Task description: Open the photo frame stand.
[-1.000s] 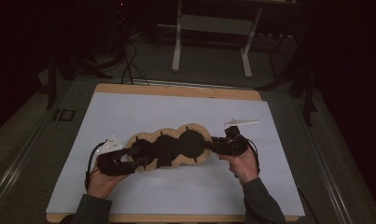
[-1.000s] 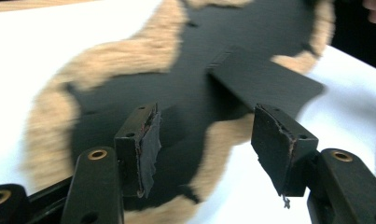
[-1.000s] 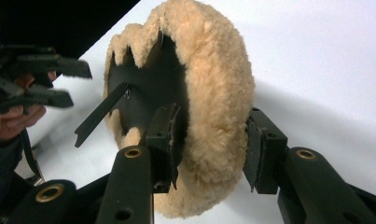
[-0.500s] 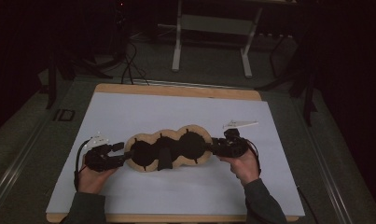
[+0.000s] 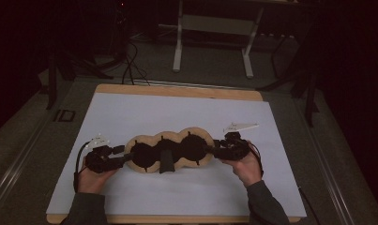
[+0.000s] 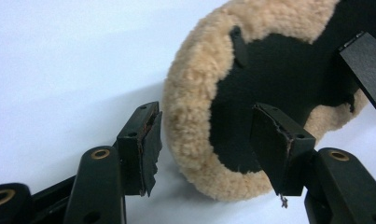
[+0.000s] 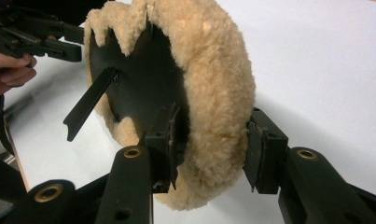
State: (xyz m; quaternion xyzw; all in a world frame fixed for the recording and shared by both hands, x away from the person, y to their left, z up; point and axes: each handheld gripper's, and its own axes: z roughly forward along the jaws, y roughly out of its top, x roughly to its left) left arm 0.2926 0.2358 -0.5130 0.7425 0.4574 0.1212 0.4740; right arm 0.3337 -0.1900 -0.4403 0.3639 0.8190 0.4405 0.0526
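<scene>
- Fleece pad (image 5: pixel 170 151), tan rim with black inner face and a black strap (image 5: pixel 166 161) over its middle, lying on the white sheet (image 5: pixel 177 112), a bit toward 6 o'clock from the centre in the high view.
- Long axis of the pad running from 9 to 3 o'clock, one end toward each hand.
- Left gripper (image 5: pixel 122 159) at the 9 o'clock end; in the left gripper view (image 6: pixel 204 140) jaws standing wide, astride the fleece rim (image 6: pixel 195 107), one pad (image 6: pixel 146 144) outside and clear of the fleece, the other (image 6: pixel 269 144) over the black inner face, not pressing.
- Jaws of the left gripper just closed a little; rim between them, not yet clamped.
- Right gripper (image 5: pixel 214 151) at the 3 o'clock end; in the right gripper view (image 7: pixel 211 149) jaws half closed and pressed on the rim (image 7: pixel 213 93) from both sides, fleece squeezed between, so holding the pad.
- Coming move, as a judgement: closing the left jaws on the rim, lying straight ahead at 12 o'clock of that gripper; then pad held at both ends.
- Both hands about equally near, each at its own end.
- Surface: white sheet over a wooden tabletop (image 5: pixel 177 90), wood edge showing at 12 o'clock.
- Room: dark, grey floor, a white metal stand (image 5: pixel 215 42) and cables (image 5: pixel 128 61) beyond the table.
</scene>
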